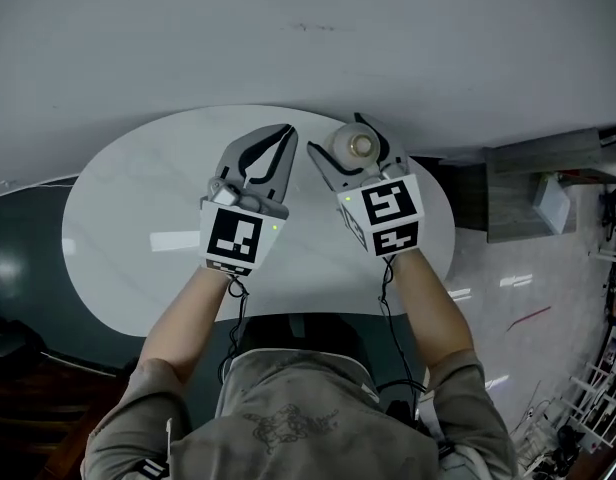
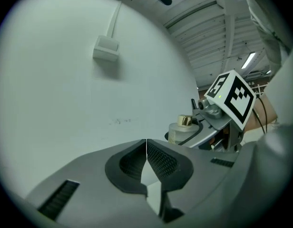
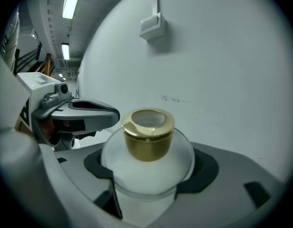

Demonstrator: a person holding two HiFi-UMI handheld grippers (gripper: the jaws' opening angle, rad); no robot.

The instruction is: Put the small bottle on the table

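Observation:
A small frosted white bottle (image 3: 147,163) with a gold cap (image 3: 146,134) sits between the jaws of my right gripper (image 3: 149,175), which is shut on it. In the head view the bottle (image 1: 354,146) is held upright-ish over the far edge of the white oval table (image 1: 128,218), inside the right gripper (image 1: 354,154). My left gripper (image 1: 285,143) hangs beside it to the left with its jaws shut and nothing between them; its pads (image 2: 158,160) meet in the left gripper view. From there the bottle (image 2: 180,129) shows at the right, in the other gripper.
A plain white wall (image 1: 308,38) stands close behind the table, with a small white box (image 2: 106,49) mounted on it. To the right are a grey low cabinet (image 1: 538,183) and a glossy tiled floor (image 1: 518,298). A dark round shape (image 1: 18,258) lies left of the table.

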